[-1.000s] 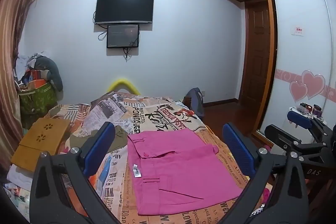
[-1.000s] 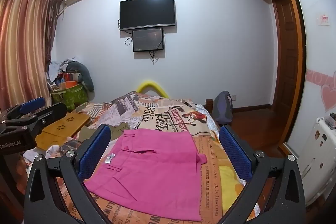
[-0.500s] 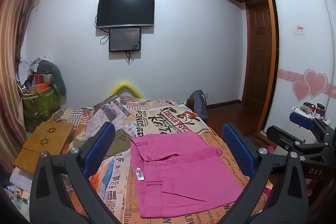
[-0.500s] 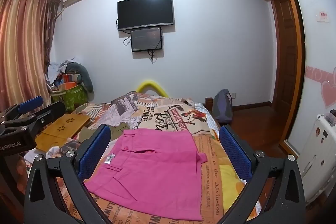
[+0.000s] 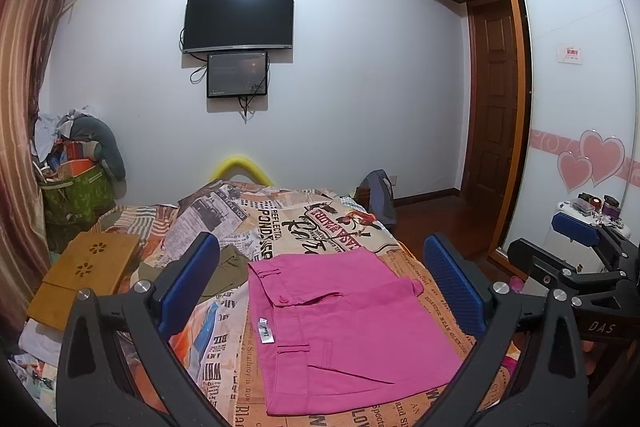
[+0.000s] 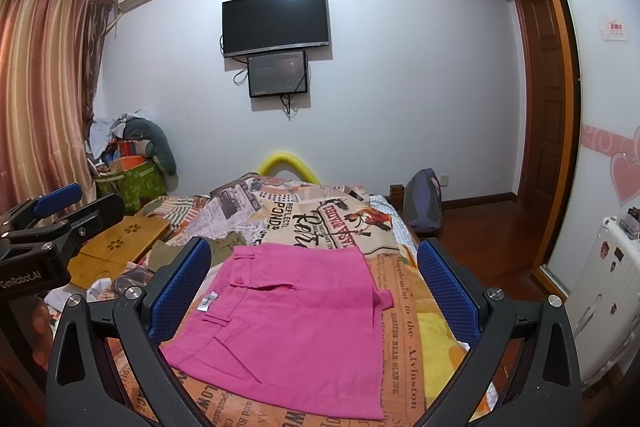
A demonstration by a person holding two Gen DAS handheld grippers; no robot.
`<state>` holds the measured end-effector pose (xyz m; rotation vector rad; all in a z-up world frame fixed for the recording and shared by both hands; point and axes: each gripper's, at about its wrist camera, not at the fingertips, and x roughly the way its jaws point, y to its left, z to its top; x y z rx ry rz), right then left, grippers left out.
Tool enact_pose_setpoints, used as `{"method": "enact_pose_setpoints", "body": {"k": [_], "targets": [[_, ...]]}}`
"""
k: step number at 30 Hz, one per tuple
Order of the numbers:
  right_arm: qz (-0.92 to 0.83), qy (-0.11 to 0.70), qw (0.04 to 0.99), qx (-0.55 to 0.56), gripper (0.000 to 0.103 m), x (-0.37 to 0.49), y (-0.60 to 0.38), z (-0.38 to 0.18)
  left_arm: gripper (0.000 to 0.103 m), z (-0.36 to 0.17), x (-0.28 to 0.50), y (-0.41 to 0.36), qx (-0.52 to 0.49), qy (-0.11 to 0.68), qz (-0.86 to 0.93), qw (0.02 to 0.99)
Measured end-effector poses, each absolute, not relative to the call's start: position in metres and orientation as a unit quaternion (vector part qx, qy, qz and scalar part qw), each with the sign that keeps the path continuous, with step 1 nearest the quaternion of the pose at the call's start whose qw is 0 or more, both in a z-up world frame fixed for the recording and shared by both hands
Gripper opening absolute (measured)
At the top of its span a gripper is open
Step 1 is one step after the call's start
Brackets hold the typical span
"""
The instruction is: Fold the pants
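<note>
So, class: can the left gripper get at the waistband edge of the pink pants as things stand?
Probably yes: the left gripper hangs above the pink pants with its jaws wide open and empty, and nothing lies on the waistband edge.

Bright pink pants (image 5: 340,323) lie on a bedspread (image 5: 304,223) printed in orange, cream and black newspaper lettering, framed by black fingers with blue pads (image 5: 188,283), beside an olive garment (image 5: 224,267) and a yellow-brown wooden tray (image 5: 86,279).

Left gripper (image 5: 320,287) wide open, holds nothing. Right gripper (image 6: 314,287) wide open too, holds nothing.
</note>
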<state>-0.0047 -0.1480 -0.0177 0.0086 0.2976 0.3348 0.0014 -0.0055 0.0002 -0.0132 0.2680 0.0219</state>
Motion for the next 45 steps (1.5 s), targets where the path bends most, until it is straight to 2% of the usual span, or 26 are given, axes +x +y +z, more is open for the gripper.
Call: {"method": "enact_pose_setpoints", "body": {"k": [45], "targets": [[0.166, 0.148, 0.975, 0.003, 0.103, -0.0048, -0.1493, -0.0145, 0.103, 0.0011, -0.0046, -0.0107, 0.006, 0.124, 0.012, 0.992]]}}
